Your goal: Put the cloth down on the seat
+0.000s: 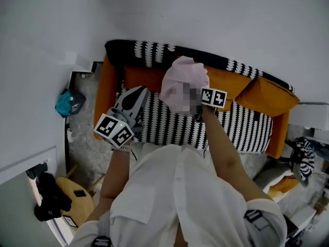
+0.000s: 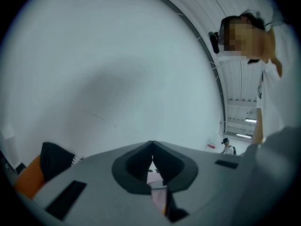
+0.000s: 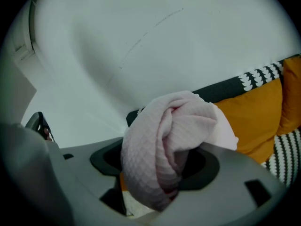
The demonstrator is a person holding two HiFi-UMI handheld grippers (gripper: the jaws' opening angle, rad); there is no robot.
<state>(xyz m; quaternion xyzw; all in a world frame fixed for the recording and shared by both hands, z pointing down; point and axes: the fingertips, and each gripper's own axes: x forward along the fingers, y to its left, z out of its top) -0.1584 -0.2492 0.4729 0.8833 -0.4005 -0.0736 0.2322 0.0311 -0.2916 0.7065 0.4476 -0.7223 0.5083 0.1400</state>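
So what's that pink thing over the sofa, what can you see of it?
It is a pale pink cloth with a fine waffle-like weave, soft-looking, bunched into a twisted wad. It sits between the wide-set jaws of the right tool, one fold draped over a jaw. It hangs above the striped seat of the orange sofa, not yet on it.

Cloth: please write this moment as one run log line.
cloth bunched between right gripper jaws, not yet on seat | left gripper shut, empty

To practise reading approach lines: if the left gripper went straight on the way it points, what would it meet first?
Probably the white wall; nothing else shows ahead of the left gripper.
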